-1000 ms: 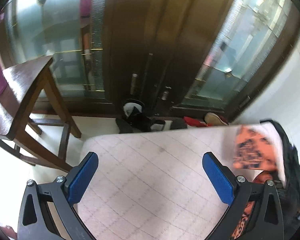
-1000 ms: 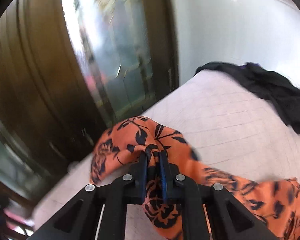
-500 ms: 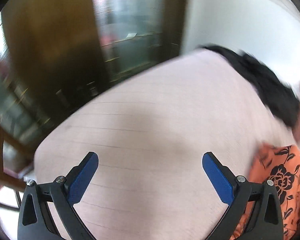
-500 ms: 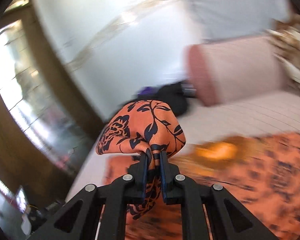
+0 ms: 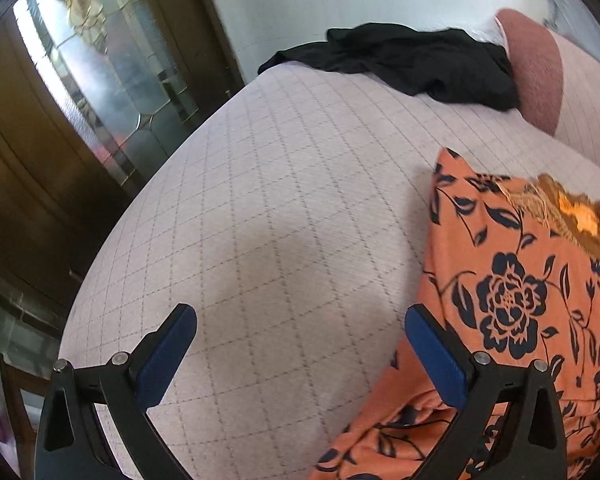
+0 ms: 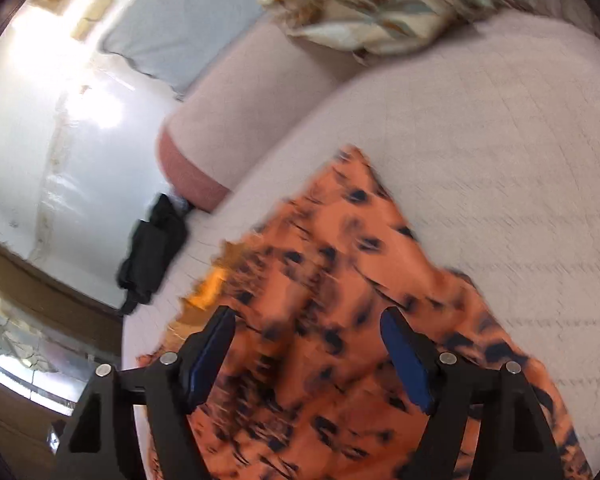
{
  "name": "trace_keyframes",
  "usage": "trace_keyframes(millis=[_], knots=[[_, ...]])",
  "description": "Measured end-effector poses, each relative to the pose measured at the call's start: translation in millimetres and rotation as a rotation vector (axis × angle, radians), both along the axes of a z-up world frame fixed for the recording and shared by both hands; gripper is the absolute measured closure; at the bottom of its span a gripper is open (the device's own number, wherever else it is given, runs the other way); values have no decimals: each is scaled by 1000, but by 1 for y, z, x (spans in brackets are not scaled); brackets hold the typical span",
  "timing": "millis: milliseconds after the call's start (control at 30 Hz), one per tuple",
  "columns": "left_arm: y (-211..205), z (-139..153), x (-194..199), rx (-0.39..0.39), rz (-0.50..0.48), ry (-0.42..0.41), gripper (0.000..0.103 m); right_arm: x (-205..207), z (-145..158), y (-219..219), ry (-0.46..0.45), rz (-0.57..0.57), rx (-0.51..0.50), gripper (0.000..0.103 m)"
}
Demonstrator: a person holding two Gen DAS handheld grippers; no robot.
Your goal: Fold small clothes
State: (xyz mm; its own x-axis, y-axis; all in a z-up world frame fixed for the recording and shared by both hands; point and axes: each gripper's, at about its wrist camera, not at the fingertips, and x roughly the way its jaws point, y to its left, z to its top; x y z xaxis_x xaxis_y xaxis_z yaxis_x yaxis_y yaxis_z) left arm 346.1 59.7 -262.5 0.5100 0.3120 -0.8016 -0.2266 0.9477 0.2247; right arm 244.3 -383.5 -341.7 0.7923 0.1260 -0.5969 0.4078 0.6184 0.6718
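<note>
An orange garment with a black flower print (image 5: 512, 304) lies spread on the pale quilted mattress (image 5: 284, 200). In the left wrist view it is at the lower right. My left gripper (image 5: 300, 344) is open and empty over bare mattress, its right finger at the garment's left edge. In the right wrist view the same garment (image 6: 340, 280) lies blurred under my right gripper (image 6: 308, 348), which is open and holds nothing.
A black garment (image 5: 400, 60) lies crumpled at the far end of the mattress next to a pink bolster pillow (image 5: 536, 68). A cream patterned cloth (image 6: 376, 4) lies at the top of the right wrist view. Dark wood-and-glass doors (image 5: 100, 80) stand to the left.
My right gripper has opened and let go of the orange garment, which now lies on the mattress. Both cameras have swung round toward the bed.
</note>
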Motion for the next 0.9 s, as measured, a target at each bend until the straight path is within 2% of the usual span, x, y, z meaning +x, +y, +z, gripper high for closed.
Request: trace_keyframes(millis=[67, 200, 267, 333, 367, 400, 433, 467, 500, 533, 567, 633, 667, 733, 767, 833, 867, 900], knots=[[-11, -5, 2, 38, -19, 9, 0, 26, 16, 16, 3, 79, -94, 25], [-26, -14, 2, 72, -40, 41, 0, 85, 41, 73, 67, 251, -393, 25], [-31, -18, 7, 93, -40, 52, 0, 117, 40, 101, 182, 341, -519, 26], [-35, -20, 7, 105, -43, 63, 0, 149, 21, 113, 349, 334, -621, 27], [-36, -21, 8, 108, -43, 67, 0, 161, 9, 111, 403, 321, -631, 30], [-36, -21, 8, 107, -43, 69, 0, 166, -1, 106, 436, 324, -608, 51], [-35, -21, 9, 101, -39, 72, 0, 171, -11, 101, 482, 334, -580, 61], [-34, -20, 9, 94, -35, 73, 0, 167, -9, 94, 455, 338, -562, 67], [-33, -20, 9, 86, -31, 73, 0, 160, -1, 89, 439, 331, -566, 93], [-33, -19, 8, 82, -27, 71, 0, 150, 8, 83, 415, 324, -559, 96], [-34, -19, 8, 82, -26, 70, 0, 135, 24, 74, 344, 311, -522, 96], [-36, -20, 6, 87, -30, 70, 0, 101, 57, 54, 150, 285, -434, 96], [-37, -20, 6, 92, -31, 68, 0, 78, 73, 41, 18, 264, -383, 96], [-40, -20, 4, 103, -35, 63, 0, 38, 85, 15, -187, 228, -271, 96], [-39, -21, 3, 104, -36, 64, 0, 16, 81, 0, -253, 192, -236, 96], [-40, -21, 1, 100, -40, 64, 0, -5, 62, -23, -270, 124, -203, 96], [-41, -21, 0, 102, -41, 63, 0, -12, 44, -37, -231, 101, -169, 95], [-43, -21, -1, 108, -45, 63, 0, -17, 19, -53, -146, 85, -103, 92]])
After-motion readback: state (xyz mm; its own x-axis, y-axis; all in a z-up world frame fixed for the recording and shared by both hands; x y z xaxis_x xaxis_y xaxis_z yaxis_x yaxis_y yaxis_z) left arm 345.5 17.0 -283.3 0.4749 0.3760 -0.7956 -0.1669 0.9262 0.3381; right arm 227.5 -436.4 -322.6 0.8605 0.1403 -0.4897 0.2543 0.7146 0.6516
